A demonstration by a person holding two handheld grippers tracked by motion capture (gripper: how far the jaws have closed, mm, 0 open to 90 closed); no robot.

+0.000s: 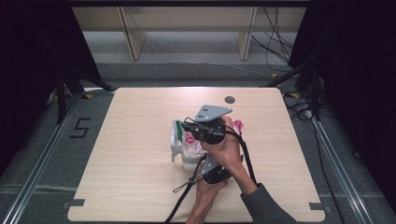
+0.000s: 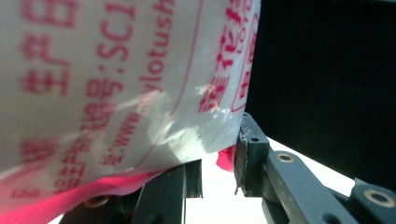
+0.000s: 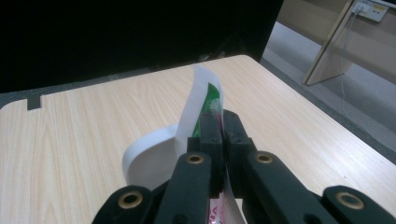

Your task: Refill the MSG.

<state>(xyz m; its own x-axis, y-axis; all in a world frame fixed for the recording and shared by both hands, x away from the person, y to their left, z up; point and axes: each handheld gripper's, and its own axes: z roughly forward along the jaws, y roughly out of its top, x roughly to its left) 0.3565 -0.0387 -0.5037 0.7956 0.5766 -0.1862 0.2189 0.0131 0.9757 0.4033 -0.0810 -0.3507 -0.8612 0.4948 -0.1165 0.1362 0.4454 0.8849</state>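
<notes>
Pale wood tabletop [image 1: 130, 186], dark surround, shelving legs along the top of the frame, grey floor marked with a "5" at left. At centre of the high view: white plastic bag [image 1: 189, 147] printed in red and green, bunched between two hand-held tools. Right claw [image 3: 218, 128], at centre of its own view, clamped flat on a thin upright edge of the bag, green print showing just above the tips, a white curve of the bag at lower left. Left claw [image 2: 219, 170], at bottom centre of its own view, jaws standing apart, red-lettered film draped over the left jaw and brushing the right; grip on it not certain. Step in hand, judged: pulling the bag mouth open, one side pinched. Next move, judged: firm hold on the opposite layer, then separation of the two claws without tearing the film.
</notes>
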